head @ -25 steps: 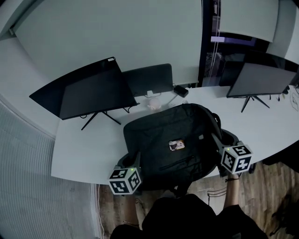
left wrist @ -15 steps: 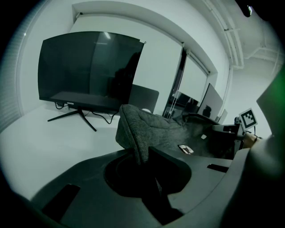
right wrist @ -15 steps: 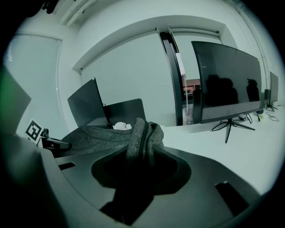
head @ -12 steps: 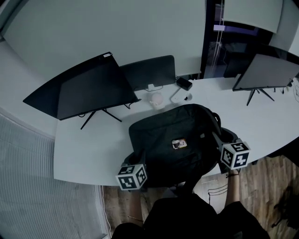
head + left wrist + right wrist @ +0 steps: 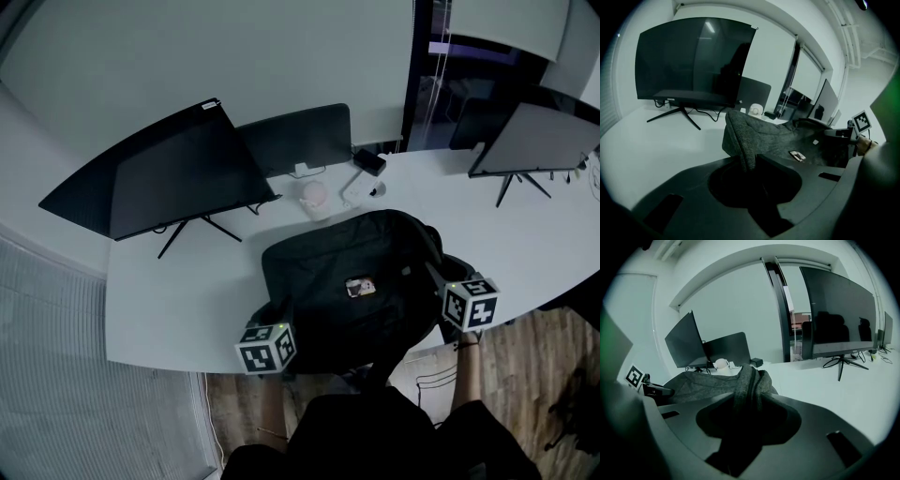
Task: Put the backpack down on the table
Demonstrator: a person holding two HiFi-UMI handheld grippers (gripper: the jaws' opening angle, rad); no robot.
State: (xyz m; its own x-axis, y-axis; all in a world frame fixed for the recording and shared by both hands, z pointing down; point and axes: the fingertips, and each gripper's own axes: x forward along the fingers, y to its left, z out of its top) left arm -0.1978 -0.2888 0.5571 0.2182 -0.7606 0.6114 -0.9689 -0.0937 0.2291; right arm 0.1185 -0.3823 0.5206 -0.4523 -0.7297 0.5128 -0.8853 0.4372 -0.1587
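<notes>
White table (image 5: pixel 178 300), near edge: black backpack (image 5: pixel 347 272). Left gripper (image 5: pixel 749 164) and right gripper (image 5: pixel 746 401) each clamped nearly closed on a fold of its fabric.

White curved tabletop (image 5: pixel 187 291). Black backpack (image 5: pixel 347 281) at near edge, centre. At left, large monitor (image 5: pixel 159 173) on splayed stand; smaller dark monitor (image 5: pixel 300 139) behind it. Beyond backpack, small white object (image 5: pixel 314 197) and black box (image 5: pixel 368 161). Far right, third monitor (image 5: pixel 530 141).
</notes>
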